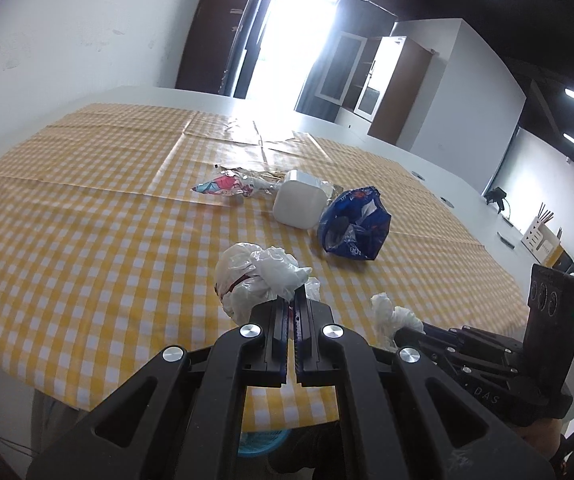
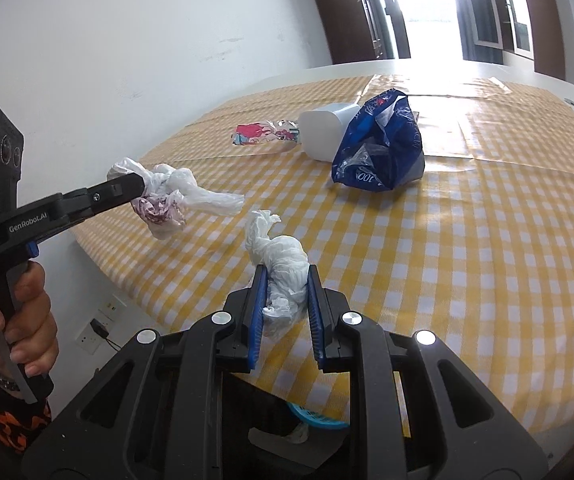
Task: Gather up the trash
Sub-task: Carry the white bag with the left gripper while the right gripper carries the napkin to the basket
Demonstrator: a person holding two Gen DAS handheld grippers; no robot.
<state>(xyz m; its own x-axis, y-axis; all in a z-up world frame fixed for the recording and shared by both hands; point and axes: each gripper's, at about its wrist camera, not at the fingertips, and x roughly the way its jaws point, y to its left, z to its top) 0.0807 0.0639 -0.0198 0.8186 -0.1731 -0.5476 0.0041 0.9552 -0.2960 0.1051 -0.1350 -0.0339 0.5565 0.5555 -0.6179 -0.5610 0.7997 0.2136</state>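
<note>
Trash hangs from both my grippers. On the left, my left gripper (image 1: 291,300) is squeezed tight on a crumpled white plastic bag (image 1: 253,278), lifted over the yellow checked tablecloth (image 1: 87,208). Next, my right gripper (image 2: 287,276) pinches a wad of white tissue (image 2: 281,258). Farther back on the table lie a pink wrapper (image 2: 265,133), a white cup (image 2: 323,130) on its side and, rightmost, a blue chip bag (image 2: 383,148).
</note>
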